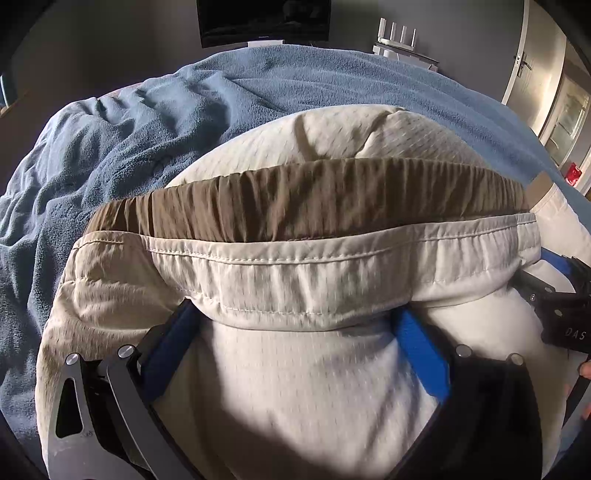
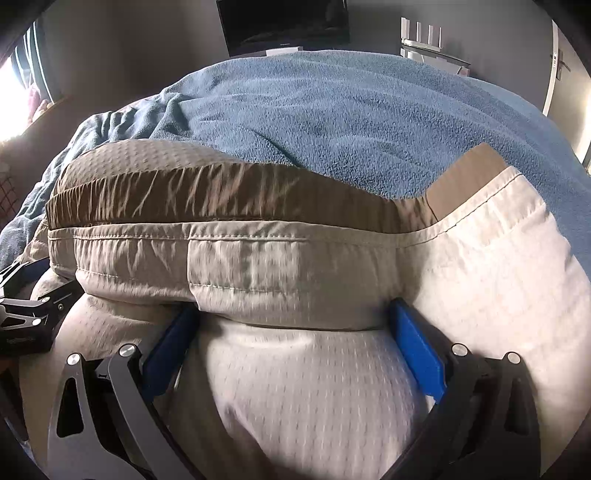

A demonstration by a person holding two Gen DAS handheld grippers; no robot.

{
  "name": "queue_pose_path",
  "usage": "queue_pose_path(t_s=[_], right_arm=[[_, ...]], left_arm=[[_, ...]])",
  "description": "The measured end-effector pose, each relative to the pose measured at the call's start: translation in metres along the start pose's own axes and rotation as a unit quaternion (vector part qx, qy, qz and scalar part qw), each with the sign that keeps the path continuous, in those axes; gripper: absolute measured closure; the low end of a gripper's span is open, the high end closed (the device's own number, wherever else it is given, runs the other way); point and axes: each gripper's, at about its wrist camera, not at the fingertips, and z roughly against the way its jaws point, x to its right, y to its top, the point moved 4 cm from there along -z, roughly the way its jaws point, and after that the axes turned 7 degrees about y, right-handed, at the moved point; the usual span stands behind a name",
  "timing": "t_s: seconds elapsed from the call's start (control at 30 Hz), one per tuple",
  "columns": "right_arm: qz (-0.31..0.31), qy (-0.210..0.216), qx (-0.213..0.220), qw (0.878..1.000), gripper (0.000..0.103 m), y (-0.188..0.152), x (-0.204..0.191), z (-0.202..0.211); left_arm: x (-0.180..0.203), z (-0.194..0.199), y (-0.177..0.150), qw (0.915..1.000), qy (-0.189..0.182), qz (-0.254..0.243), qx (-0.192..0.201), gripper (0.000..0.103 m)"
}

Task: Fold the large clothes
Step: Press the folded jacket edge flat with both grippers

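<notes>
A pair of beige trousers (image 1: 295,369) with an elastic waistband (image 1: 295,273) lies on a bed covered by a blue blanket (image 1: 147,129). In the left wrist view my left gripper (image 1: 295,317) has its blue fingers (image 1: 421,350) spread wide, with the waistband draped over their tips. In the right wrist view my right gripper (image 2: 295,314) is also spread wide, its blue fingers (image 2: 417,343) under the waistband (image 2: 258,266) of the trousers (image 2: 314,387). Each gripper shows at the edge of the other's view, the right one at the right (image 1: 557,306) and the left one at the left (image 2: 26,310).
The blue blanket (image 2: 351,122) covers the bed beyond the trousers. A dark screen (image 1: 264,20) hangs on the far wall, with a white router (image 1: 397,37) on a shelf to its right. A door (image 1: 524,62) stands at the far right. A bright window (image 2: 14,92) is at the left.
</notes>
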Motion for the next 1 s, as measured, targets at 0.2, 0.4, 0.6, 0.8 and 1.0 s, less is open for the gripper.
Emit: queue_pose_path(t_s=[0.2,0.4,0.6,0.8,1.0], right_arm=[[-0.004,0.005,0.000,1.000,0.006,-0.001,0.002,-0.003],[-0.005,0.006,0.000,1.000,0.006,-0.001,0.002,-0.004],[-0.005,0.007,0.000,1.000,0.006,-0.001,0.002,-0.005],[-0.006,0.007,0.000,1.000,0.006,-0.001,0.003,-0.006],[-0.006,0.008,0.000,1.000,0.006,-0.001,0.003,-0.006]], left_arm=[[0.000,-0.004,0.001,1.0000,-0.001,0.001,0.001,0.005],[-0.001,-0.008,0.002,1.0000,-0.002,0.001,0.002,0.005],[-0.002,-0.007,-0.001,1.0000,-0.002,0.001,0.003,0.005],[-0.002,-0.010,-0.001,1.0000,-0.004,0.002,0.005,0.005],[-0.002,-0.011,-0.001,1.0000,-0.004,0.002,0.009,0.005]])
